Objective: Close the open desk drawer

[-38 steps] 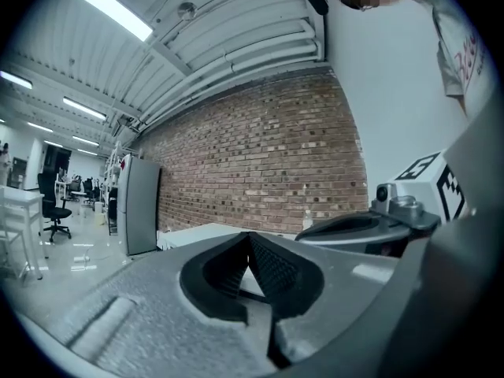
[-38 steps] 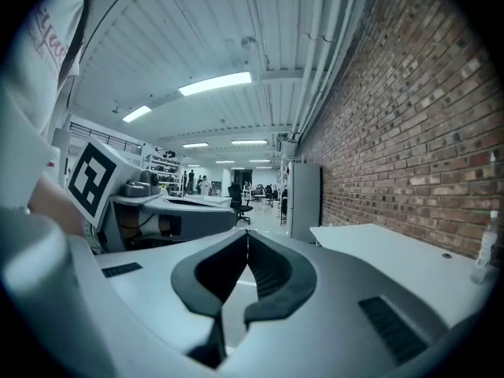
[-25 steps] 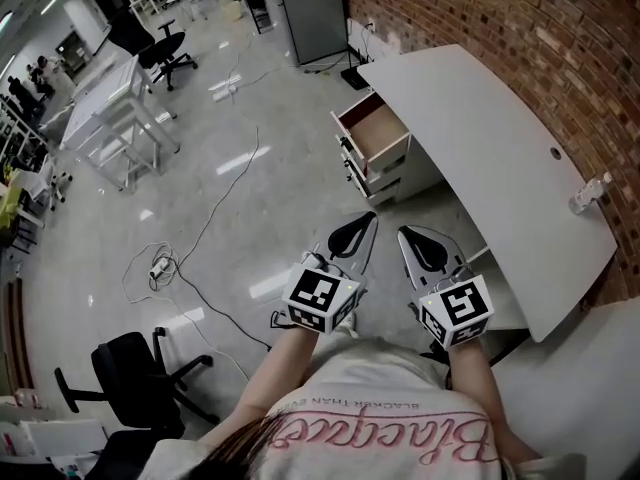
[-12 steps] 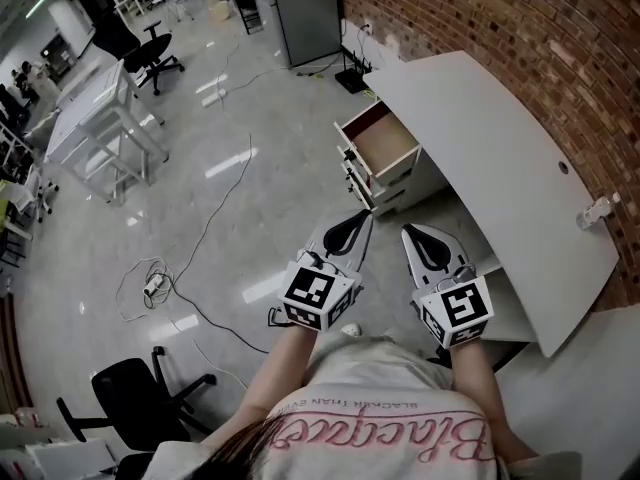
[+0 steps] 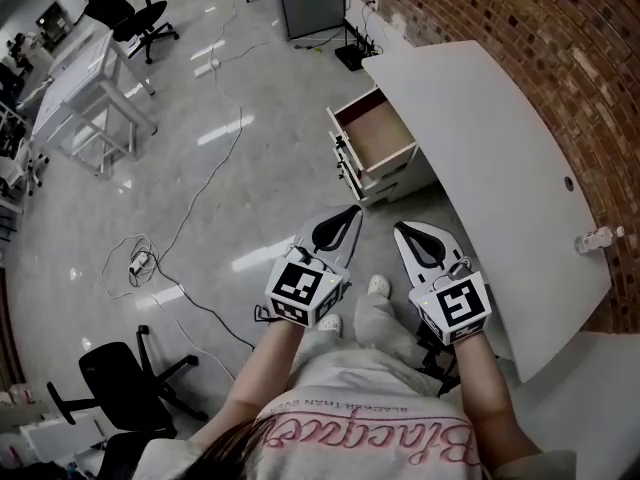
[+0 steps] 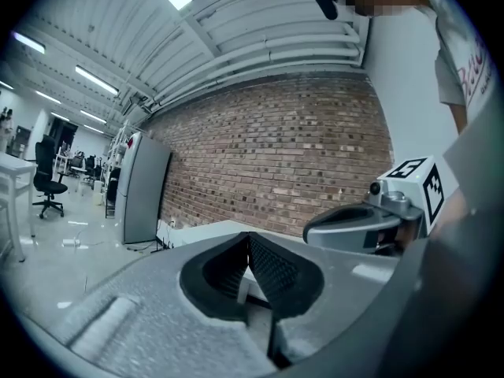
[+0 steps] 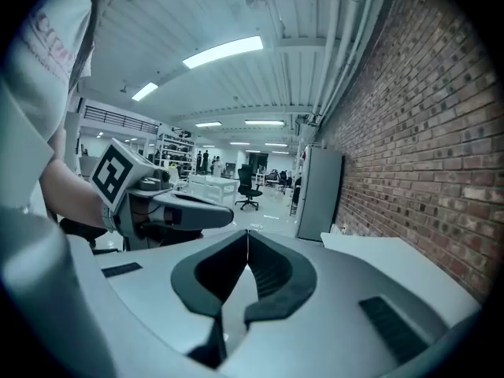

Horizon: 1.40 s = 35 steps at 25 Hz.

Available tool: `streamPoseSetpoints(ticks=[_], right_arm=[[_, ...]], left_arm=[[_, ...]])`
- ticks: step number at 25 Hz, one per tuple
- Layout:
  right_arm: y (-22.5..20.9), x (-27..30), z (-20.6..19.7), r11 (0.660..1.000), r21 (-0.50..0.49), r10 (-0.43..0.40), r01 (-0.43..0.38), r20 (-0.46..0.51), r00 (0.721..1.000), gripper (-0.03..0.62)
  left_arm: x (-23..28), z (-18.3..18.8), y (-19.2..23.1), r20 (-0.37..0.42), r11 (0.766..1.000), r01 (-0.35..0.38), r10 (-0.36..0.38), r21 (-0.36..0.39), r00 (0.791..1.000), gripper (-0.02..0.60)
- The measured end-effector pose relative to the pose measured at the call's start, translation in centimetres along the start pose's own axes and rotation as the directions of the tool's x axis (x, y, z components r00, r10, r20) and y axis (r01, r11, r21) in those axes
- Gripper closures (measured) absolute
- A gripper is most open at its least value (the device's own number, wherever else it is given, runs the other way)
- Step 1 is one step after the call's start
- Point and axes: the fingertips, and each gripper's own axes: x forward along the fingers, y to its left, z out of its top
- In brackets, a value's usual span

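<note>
two-handedly hovering over glossy grey floor, holding the left gripper and right gripper clenched on nothing. facing the open drawer at twelve o'clock, pulled out of the white desk running along the brick wall at two o'clock. passing a loose cable at nine and a black chair at eight.

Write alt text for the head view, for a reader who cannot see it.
Seen from above, a person holds the left claw and right claw, both shut and empty, side by side, short of the open drawer of a white desk against a brick wall. A black office chair stands on the glossy floor at left.
</note>
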Motion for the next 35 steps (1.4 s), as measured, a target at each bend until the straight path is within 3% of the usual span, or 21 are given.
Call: streamPoseSetpoints(ticks=[11, 21, 26, 35], right_arm=[[-8.8, 2.0, -3.8, 0.977, -0.098, 0.185, -0.19, -0.052, 0.981, 0.582], [-13.1, 6.1, -6.8, 0.956, -0.054, 0.284, -0.287, -0.057, 0.957, 0.582], [-13.7, 9.4, -8.3, 0.952, -0.035, 0.303, -0.305, -0.062, 0.951, 0.582], [-15.5, 15.4, -10.8, 0.961, 0.061, 0.27, -0.268, -0.02, 0.963, 0.582]], left_arm=[[10.2, 0.0, 0.2, -0.027, 0.996, -0.089, 0.089, 0.022, 0.996, 0.574], [15.0, -3.4, 2.1, -0.07, 0.989, -0.15, 0.15, 0.006, 0.986, 0.574], [16.8, -5.1, 4.6, -0.08, 0.987, -0.163, 0.162, 0.002, 0.983, 0.574], [19.5, -9.1, 11.0, -0.079, 0.98, -0.195, 0.192, -0.026, 0.978, 0.574]])
